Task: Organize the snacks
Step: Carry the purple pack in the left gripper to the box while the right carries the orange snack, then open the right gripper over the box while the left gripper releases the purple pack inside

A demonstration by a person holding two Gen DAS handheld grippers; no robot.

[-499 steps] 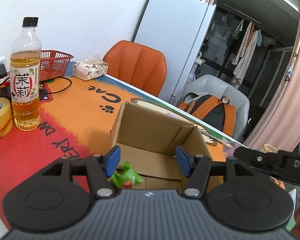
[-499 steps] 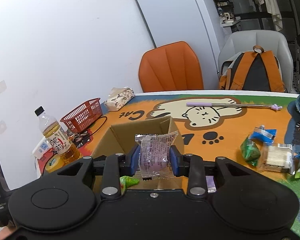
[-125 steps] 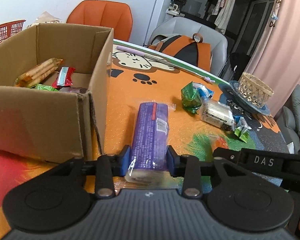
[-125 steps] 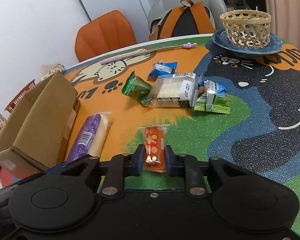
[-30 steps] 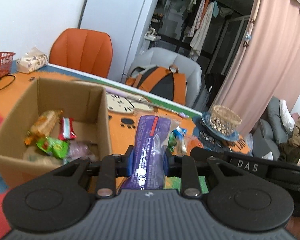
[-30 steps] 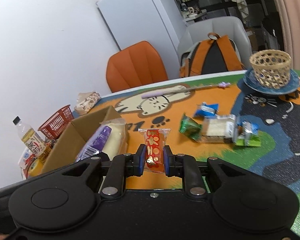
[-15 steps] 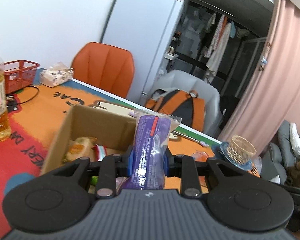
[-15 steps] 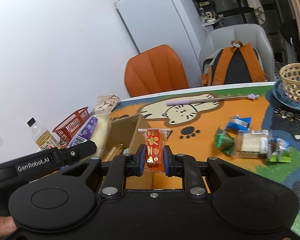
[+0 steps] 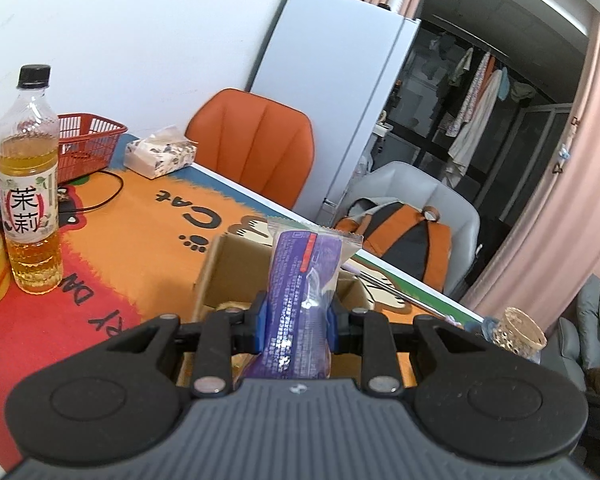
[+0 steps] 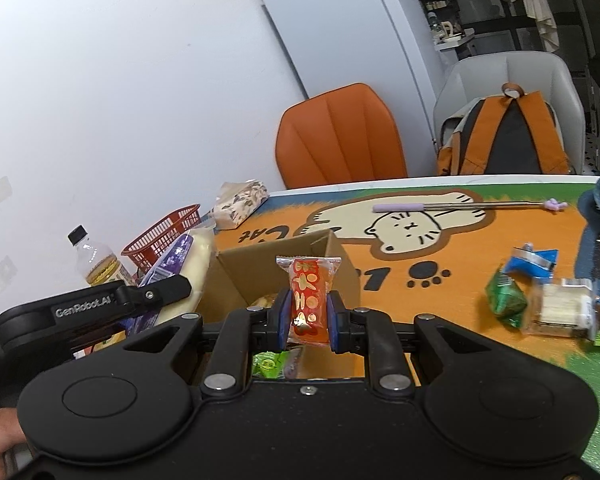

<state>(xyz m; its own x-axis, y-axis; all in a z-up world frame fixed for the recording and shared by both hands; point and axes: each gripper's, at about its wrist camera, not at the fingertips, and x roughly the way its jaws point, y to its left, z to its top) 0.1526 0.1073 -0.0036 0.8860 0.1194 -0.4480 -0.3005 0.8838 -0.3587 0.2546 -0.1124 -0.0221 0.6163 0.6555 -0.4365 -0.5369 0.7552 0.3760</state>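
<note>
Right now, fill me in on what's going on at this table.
A person is sorting snacks into a cardboard box with two handheld grippers. The left gripper is shut on a long purple packet; the right gripper is shut on a small red packet. Both are held above the open box, which already holds some snacks. More packets lie loose on the mat to the right.

The purple snack pack (image 9: pixel 302 300), lifted off the mat seconds ago, is now carried above the cardboard box (image 9: pixel 209 276), pinched in the left gripper (image 9: pixel 296 322). The red snack packet (image 10: pixel 309 298), likewise raised from the green patch, is brought over the box's near edge in the right gripper (image 10: pixel 308 318).
</note>
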